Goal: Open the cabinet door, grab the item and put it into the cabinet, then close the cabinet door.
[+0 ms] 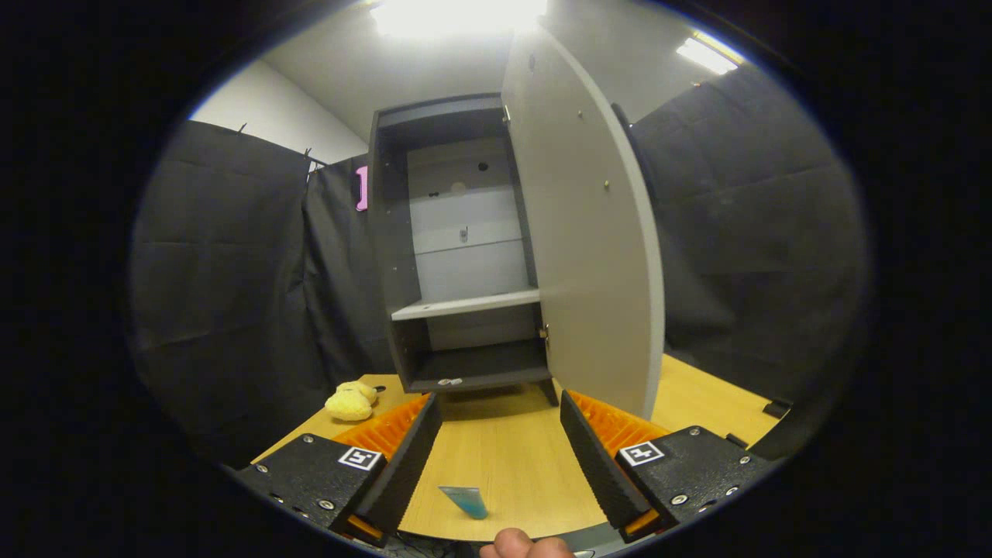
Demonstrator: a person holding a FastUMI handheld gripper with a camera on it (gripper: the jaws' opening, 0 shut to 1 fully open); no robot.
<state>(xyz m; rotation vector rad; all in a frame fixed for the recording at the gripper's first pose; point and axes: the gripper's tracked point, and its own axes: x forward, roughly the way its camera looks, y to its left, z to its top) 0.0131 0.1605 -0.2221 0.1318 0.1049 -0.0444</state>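
A dark grey cabinet (pixel 457 256) stands on the wooden table (pixel 504 457), beyond my fingers. Its pale door (pixel 589 232) is swung wide open to the right, edge toward me. Inside, a light shelf (pixel 465 304) crosses the middle with nothing on it, and the dark bottom compartment (pixel 484 364) holds no item. A yellow plush toy (pixel 351 401) lies on the table left of the cabinet's foot, beyond my left finger. My gripper (pixel 500 418) is open, fingers spread wide with nothing between them. A small blue-green tube (pixel 465 501) lies on the table between the fingers, close to me.
Black cloth walls close in on the left and right. A small black object (pixel 775 408) sits near the table's right edge. Part of a person's hand (pixel 523 545) shows just below the fingers.
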